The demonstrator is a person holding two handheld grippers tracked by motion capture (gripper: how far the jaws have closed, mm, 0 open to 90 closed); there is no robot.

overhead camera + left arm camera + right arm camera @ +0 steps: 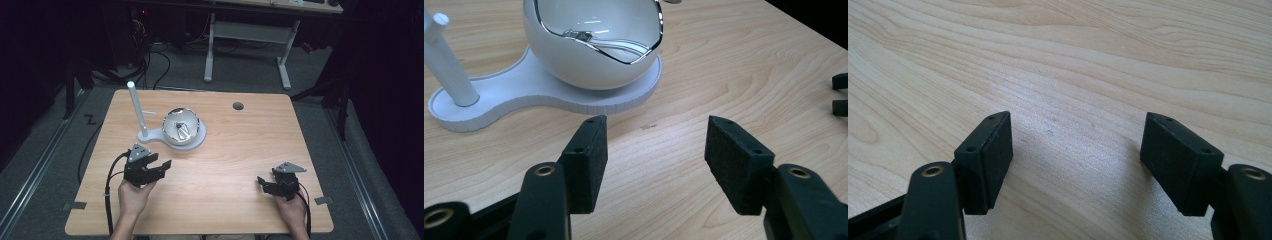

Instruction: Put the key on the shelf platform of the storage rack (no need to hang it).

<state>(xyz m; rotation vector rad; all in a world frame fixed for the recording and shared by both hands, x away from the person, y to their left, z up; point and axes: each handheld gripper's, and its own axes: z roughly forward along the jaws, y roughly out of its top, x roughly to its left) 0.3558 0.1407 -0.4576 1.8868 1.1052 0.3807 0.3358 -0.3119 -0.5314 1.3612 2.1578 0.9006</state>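
Observation:
A white bowl [181, 126] with a shiny silver rim stands on a flat white base [161, 135] that also carries an upright white post [136, 107]. A metal piece lies inside the bowl [594, 42]. My left gripper [159, 165] rests on the table just in front of the base, open and holding nothing; in the left gripper view [655, 127] its jaws frame bare wood below the base [524, 95]. At the table's front right my right gripper [261, 181] is open over bare wood [1077, 120].
The wooden table [240, 145] has a round cable hole [238, 106] at the back right. Beyond its far edge stand a white desk frame [245, 35] and cables on the grey floor. The right gripper's fingertips [840, 95] peek in at the left gripper view's right edge.

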